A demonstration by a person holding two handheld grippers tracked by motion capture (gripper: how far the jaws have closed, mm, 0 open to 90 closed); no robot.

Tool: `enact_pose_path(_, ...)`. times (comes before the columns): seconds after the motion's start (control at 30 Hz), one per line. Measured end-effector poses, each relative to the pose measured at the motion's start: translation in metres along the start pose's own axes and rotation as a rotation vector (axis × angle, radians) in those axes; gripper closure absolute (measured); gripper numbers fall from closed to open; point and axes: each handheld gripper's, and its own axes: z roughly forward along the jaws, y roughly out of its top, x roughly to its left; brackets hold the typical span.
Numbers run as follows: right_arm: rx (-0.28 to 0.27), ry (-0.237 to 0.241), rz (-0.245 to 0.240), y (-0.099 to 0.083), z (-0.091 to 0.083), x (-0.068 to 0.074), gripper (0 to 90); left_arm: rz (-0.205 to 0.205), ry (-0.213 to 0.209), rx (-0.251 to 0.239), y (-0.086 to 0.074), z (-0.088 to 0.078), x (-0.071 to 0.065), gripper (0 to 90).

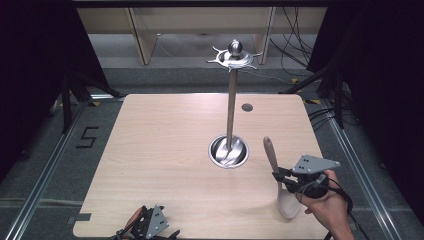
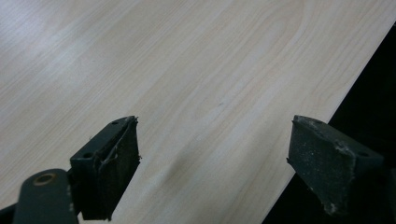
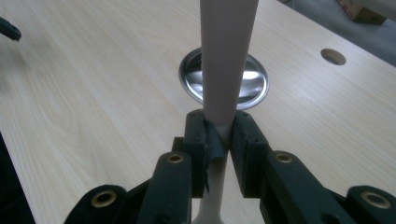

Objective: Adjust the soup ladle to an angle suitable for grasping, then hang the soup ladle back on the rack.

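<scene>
High view, left to right: the left gripper (image 1: pixel 150 226) idles at the counter (image 1: pixel 165 150) edge, well left of the steel hanging stand (image 1: pixel 231 120), jaws wide and empty. Right of the stand's base, the right gripper (image 1: pixel 284 178) has its jaws clamped on the wooden spoon (image 1: pixel 280 180) at its neck, handle aimed stand-ward, likely for hanging.

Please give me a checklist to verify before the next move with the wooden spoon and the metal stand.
1. Right gripper shut on the wooden spoon handle: ok.
2. Fingers grip near the neck, handle pointing toward the stand: ok.
3. Spoon bowl lifted off the table: cannot tell.
4. Metal stand upright, round base flat on the table: ok.
5. Hooks on the stand's top ring free of other utensils: ok.
6. Left gripper open, holding nothing, at the near table edge away from the spoon: ok.
</scene>
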Motion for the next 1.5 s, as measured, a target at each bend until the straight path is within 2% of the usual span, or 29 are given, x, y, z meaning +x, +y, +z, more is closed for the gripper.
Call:
enact_pose_path(0.07,-0.046,0.001,-0.006,0.002,-0.001,-0.003,77.9,0.0,-0.001,0.006,0.0,0.0,0.0,15.6)
enact_pose_path(0.23,-0.076,0.01,-0.002,0.006,-0.001,-0.004,78.0,0.001,0.002,0.007,0.0,0.0,0.0,15.7)
enact_pose_path(0.27,-0.091,0.004,-0.02,0.008,0.0,-0.006,78.0,0.0,0.0,0.006,0.0,0.0,0.0,15.7)
enact_pose_path(0.33,-0.088,0.009,-0.016,0.012,-0.001,-0.008,78.0,-0.005,0.0,0.001,0.0,0.0,0.0,15.7)
enact_pose_path(0.4,-0.113,0.011,-0.012,0.016,0.001,-0.012,78.0,-0.007,0.005,-0.003,0.0,0.0,0.0,15.6)
enact_pose_path(0.5,-0.121,0.022,0.008,0.021,0.001,-0.014,77.9,-0.01,0.002,-0.002,0.0,0.0,0.001,15.6)
enact_pose_path(0.6,-0.141,0.026,0.004,0.024,0.003,-0.017,77.9,-0.006,0.002,-0.003,0.001,0.0,0.001,15.6)
enact_pose_path(0.63,-0.146,0.032,0.026,0.026,0.003,-0.018,77.9,-0.008,0.003,0.003,0.001,0.001,0.001,15.6)
enact_pose_path(0.67,-0.146,0.032,0.026,0.026,0.003,-0.018,77.9,-0.008,0.003,0.003,0.001,0.001,0.001,15.7)
enact_pose_path(0.7,-0.17,0.023,0.025,0.029,0.005,-0.02,77.9,-0.003,0.007,0.003,0.002,0.001,0.0,15.6)
enact_pose_path(0.8,-0.165,0.028,0.018,0.032,0.005,-0.023,77.9,-0.01,-0.006,-0.011,0.003,0.001,-0.001,15.7)
enact_pose_path(0.83,-0.186,0.028,0.029,0.035,0.008,-0.023,77.9,-0.001,0.005,0.0,0.004,0.0,-0.001,15.6)
enact_pose_path(0.9,-0.172,0.033,0.031,0.038,0.008,-0.025,77.9,-0.002,0.003,0.003,0.004,0.0,-0.001,15.6)
enact_pose_path(0.97,-0.176,0.038,0.013,0.04,0.009,-0.027,77.9,-0.008,-0.005,-0.011,0.003,0.0,-0.001,15.6)
enact_pose_path(1.0,-0.187,0.028,0.029,0.041,0.01,-0.026,77.9,-0.006,-0.002,-0.008,0.003,0.0,-0.001,15.6)
enact_pose_path(1.13,-0.191,0.025,0.011,0.044,0.01,-0.027,77.9,0.002,0.002,0.0,0.003,-0.001,-0.001,15.6)
enact_pose_path(1.2,-0.188,0.027,0.038,0.044,0.01,-0.026,77.9,0.005,0.001,0.003,0.003,-0.001,-0.001,15.6)
enact_pose_path(1.23,-0.204,0.02,0.04,0.045,0.011,-0.027,77.9,0.001,-0.004,-0.001,0.003,-0.001,-0.001,15.6)
enact_pose_path(1.37,-0.205,0.009,0.042,0.046,0.011,-0.029,77.9,0.009,0.007,0.001,0.003,-0.002,-0.001,15.6)
enact_pose_path(1.43,-0.211,0.002,0.03,0.047,0.011,-0.032,77.9,-0.005,0.007,-0.018,0.003,-0.002,-0.002,15.6)
enact_pose_path(1.5,-0.21,0.003,0.052,0.049,0.012,-0.033,77.9,0.003,0.006,0.0,0.003,-0.001,-0.001,15.6)
